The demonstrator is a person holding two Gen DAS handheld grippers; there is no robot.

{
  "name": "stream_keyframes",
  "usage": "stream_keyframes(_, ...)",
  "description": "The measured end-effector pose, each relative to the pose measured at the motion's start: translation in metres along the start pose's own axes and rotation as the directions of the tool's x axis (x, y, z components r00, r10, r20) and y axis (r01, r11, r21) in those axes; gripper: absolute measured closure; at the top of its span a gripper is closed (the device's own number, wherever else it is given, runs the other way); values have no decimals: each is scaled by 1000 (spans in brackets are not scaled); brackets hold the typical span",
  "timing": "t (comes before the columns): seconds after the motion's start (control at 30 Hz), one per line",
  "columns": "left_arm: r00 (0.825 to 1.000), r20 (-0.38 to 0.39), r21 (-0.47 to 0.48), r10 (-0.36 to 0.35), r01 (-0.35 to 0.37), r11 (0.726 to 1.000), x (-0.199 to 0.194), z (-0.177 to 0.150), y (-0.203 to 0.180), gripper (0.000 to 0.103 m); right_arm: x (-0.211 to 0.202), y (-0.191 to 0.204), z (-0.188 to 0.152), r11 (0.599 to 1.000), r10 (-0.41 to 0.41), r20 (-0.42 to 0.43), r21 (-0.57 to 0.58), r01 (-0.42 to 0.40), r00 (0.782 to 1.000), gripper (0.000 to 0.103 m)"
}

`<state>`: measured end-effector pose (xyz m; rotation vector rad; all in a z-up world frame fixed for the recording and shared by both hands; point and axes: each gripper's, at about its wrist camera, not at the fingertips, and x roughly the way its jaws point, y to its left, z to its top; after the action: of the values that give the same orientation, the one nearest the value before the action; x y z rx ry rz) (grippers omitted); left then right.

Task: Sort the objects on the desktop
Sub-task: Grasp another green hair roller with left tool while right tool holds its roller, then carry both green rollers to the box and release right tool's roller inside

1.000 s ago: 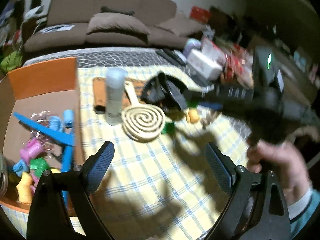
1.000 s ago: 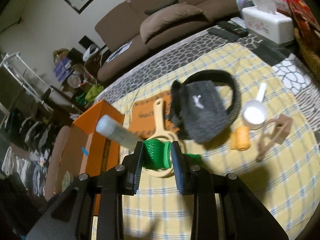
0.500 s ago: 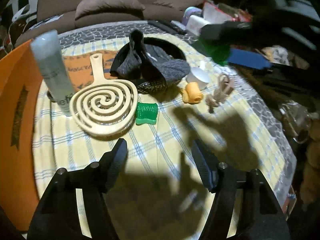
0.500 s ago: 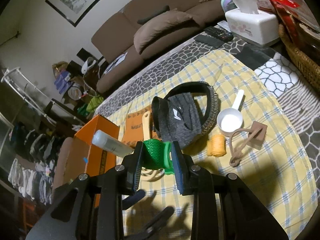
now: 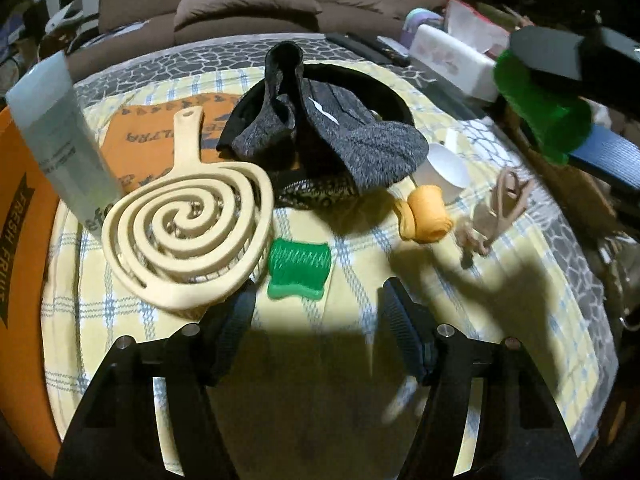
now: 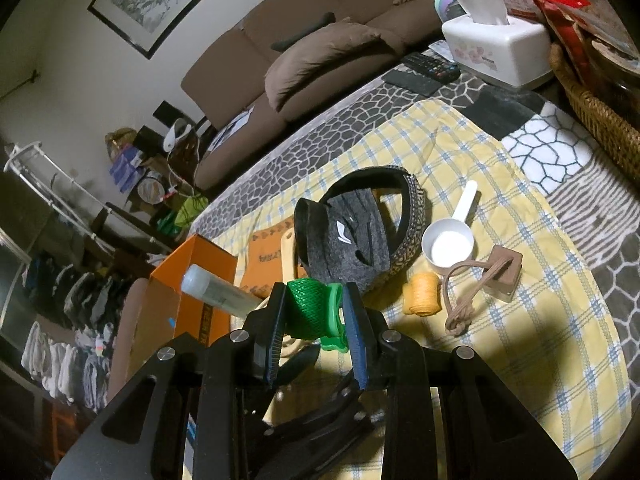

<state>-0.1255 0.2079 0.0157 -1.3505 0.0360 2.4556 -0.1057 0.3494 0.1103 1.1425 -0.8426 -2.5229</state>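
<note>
1. Green plastic mesh fills the right gripper (image 6: 314,312): its fingers (image 6: 276,320) are clamped on a green roller (image 6: 310,310), held up above the worktop (image 6: 540,340).
2. The left gripper (image 5: 316,312) hangs low over the yellow checked cloth (image 5: 360,248), fingers (image 5: 234,328) parted about halfway with nothing between them and touching nothing.
3. A second green roller on the cloth (image 5: 298,266) lies on its side just ahead of those fingers, beside the rim of a cream spiral paddle (image 5: 184,224).
4. The paddle's handle points toward the far edge of the worktop and rests over an orange printed card (image 5: 156,132).
5. A frosted tube (image 5: 60,136) stands tilted at the left edge, against an orange cardboard box (image 5: 20,208).
6. Behind the roller sits a grey knitted pouch with a black strap (image 5: 344,140).
7. To its right lie an orange roller (image 5: 428,212), a white scoop (image 6: 448,242) and a tan elastic band on a card (image 6: 480,280), close together.
8. Toward the far right corner stand a white tissue box (image 6: 500,48) and dark remotes (image 6: 428,68).
</note>
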Motion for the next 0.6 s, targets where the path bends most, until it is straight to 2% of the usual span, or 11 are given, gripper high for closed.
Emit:
stream_keyframes(0.1,999,-2,-29,46,-46,999,6,6,-5,45,-3,-2,1,1000,1,8,8,-1,1000,75)
stream_keyframes(0.17,998,4,-57,67,-67,996,8,9,-6,53,-5,-4,1,1000,1,15,14,-1,1000,75)
stream_keyframes(0.23,996,10,-83,92,-91,992,9,11,-5,68,-8,-7,2,1000,1,20,24,-1,1000,75)
stream_keyframes(0.27,995,12,-90,99,-97,991,9,13,-6,72,-9,-8,2,1000,1,23,29,-1,1000,75)
stream_keyframes(0.37,997,34,-109,72,-68,992,6,10,-1,73,-10,-12,3,999,2,25,39,-3,1000,75)
stream_keyframes(0.6,995,82,-100,-53,61,993,-19,-9,8,73,-7,-13,3,1000,9,14,30,-9,1000,75)
